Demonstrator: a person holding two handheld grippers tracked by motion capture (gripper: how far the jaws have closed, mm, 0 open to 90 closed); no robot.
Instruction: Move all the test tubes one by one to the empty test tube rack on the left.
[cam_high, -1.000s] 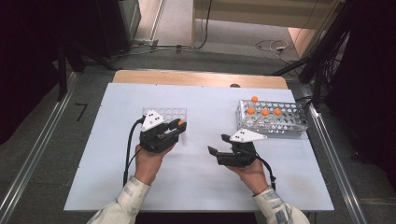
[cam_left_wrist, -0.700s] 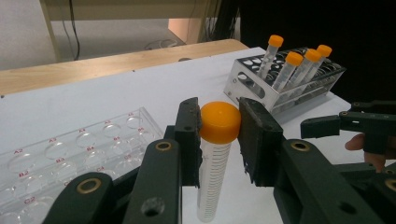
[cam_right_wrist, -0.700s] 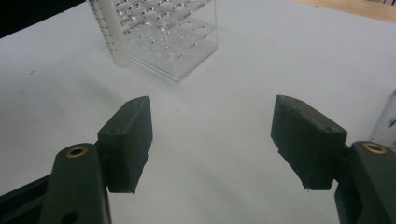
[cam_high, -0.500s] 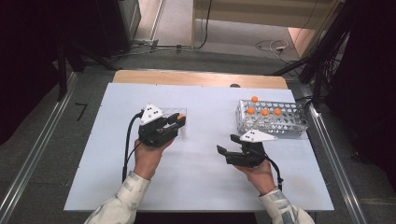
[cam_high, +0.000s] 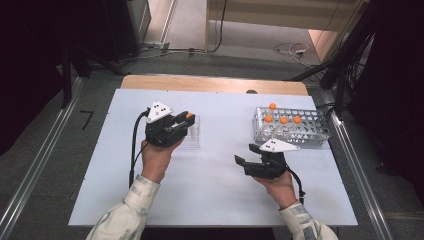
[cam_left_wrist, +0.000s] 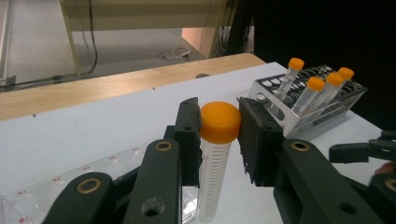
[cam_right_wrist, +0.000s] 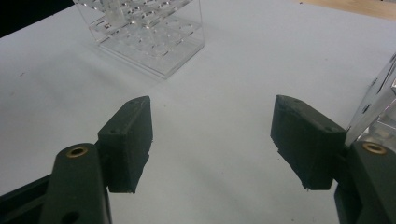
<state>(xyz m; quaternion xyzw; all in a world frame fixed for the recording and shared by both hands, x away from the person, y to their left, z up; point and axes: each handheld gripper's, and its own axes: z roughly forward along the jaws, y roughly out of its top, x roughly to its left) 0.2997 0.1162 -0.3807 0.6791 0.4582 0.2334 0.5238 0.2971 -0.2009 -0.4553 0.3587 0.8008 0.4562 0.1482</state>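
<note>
Over clear rack (cam_high: 192, 134), left gripper (cam_left_wrist: 219, 140) clamps tube (cam_left_wrist: 215, 158) upright.

Left gripper (cam_left_wrist: 219, 140): matt black plastic jaws w/ brass-look rivets, pads slightly rough. It grips a tube (cam_left_wrist: 212, 179): clear smooth plastic w/ printed black graduation marks; cap glossy orange plastic. Clear rack (cam_right_wrist: 144, 35): transparent acrylic-like plastic, glossy, shiny edges, tiny red lettering seen in left gripper view. 2nd rack (cam_high: 292, 127): looks like perforated metal or silvery plastic, can't tell which; semi-gloss, holds 4 orange-capped tubes. Right gripper (cam_right_wrist: 212, 142): same matt black plastic, pad edges a bit chipped. Table (cam_high: 215, 200): smooth matt white top, far edge strip bare light wood. Sleeve (cam_high: 122, 215): pale patterned cloth.
</note>
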